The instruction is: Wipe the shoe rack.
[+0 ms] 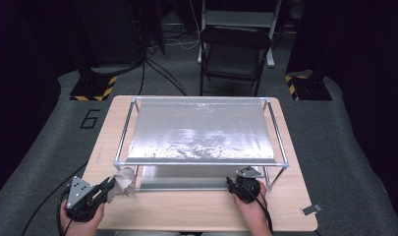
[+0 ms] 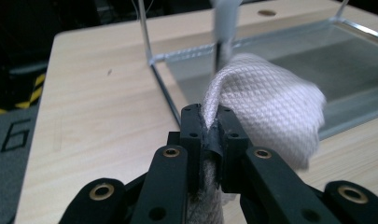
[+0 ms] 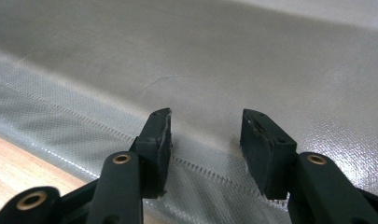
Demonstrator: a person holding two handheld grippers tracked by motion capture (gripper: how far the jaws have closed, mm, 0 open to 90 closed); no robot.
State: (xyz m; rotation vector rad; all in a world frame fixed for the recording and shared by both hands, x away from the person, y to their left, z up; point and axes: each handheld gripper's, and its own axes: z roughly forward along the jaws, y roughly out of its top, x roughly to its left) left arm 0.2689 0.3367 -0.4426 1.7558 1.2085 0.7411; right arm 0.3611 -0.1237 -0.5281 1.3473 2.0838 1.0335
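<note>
A pale woven cloth (image 2: 266, 107) is pinched between the jaws of my left gripper (image 2: 210, 123), which is shut on it; the cloth bulges out above and to the right of the jaws. From above, that left gripper (image 1: 109, 186) sits at the table's front left with the cloth (image 1: 124, 181) bunched just before the front left leg of a metal frame (image 1: 123, 137). My right gripper (image 1: 231, 183) rests at the front right, under the frame's front rail. Its jaws stand open (image 3: 205, 140) over a shiny grey sheet (image 3: 224, 70), nothing between them.
The frame carries a silvery sheet (image 1: 201, 130) as a raised top, with a second sheet on the wooden table (image 1: 196, 209) below it. A folding chair (image 1: 234, 54) stands beyond the table. A small grey object (image 1: 310, 209) lies at the table's front right corner.
</note>
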